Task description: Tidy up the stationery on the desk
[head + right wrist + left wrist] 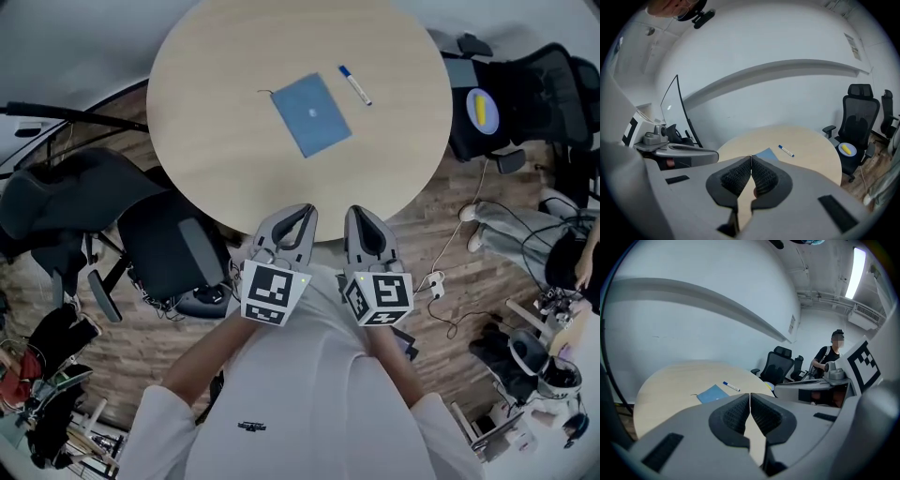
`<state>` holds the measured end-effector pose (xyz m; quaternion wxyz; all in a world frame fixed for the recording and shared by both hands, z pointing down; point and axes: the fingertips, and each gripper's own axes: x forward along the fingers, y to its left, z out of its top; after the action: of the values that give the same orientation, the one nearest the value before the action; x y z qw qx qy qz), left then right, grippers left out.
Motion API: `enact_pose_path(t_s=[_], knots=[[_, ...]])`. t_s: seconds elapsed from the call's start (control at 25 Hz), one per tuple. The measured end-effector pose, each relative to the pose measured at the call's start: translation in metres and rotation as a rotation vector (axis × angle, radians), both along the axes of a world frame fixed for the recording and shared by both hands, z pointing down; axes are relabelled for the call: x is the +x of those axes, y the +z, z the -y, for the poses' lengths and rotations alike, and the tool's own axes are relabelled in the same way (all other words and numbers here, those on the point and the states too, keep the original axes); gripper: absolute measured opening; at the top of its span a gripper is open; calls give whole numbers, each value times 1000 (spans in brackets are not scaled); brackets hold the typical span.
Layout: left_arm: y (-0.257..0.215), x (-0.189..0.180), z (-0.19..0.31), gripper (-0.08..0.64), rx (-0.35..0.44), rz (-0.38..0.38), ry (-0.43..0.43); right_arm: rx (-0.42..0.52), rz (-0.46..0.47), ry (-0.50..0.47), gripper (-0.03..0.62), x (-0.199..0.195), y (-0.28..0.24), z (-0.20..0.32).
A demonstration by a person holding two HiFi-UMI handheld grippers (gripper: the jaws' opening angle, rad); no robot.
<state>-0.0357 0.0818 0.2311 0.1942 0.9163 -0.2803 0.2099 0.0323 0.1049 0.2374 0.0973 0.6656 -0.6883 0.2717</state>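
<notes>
A blue notebook (311, 113) lies flat near the middle of the round wooden table (216, 84), with a thin cord at its left corner. A white marker with a blue cap (354, 84) lies just right of it, apart from it. The notebook (712, 393) and marker (731, 386) show far ahead in the left gripper view, and again as notebook (767, 153) and marker (786, 150) in the right gripper view. My left gripper (302, 213) and right gripper (359, 215) hover side by side at the table's near edge, both shut and empty.
A black office chair (164, 244) stands under the table's left front. Another black chair (511, 94) at the right holds a plate with a yellow object (483, 110). Cables and a power strip (434, 283) lie on the wood floor. A person (829, 357) sits beyond the table.
</notes>
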Motion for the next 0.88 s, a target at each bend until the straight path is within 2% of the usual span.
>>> enact_pose_path(t_s=[0.28,0.68,0.88], knots=[[25,17,31,25,-36,46,-17,-8,19,-37,34,23,13,40],[42,27,63,25,-53,62,-103,-14,34,-96,34,39,29,83],[63,36,83,25,-81,102,-164,-39,43,-122,34,54,44,106]])
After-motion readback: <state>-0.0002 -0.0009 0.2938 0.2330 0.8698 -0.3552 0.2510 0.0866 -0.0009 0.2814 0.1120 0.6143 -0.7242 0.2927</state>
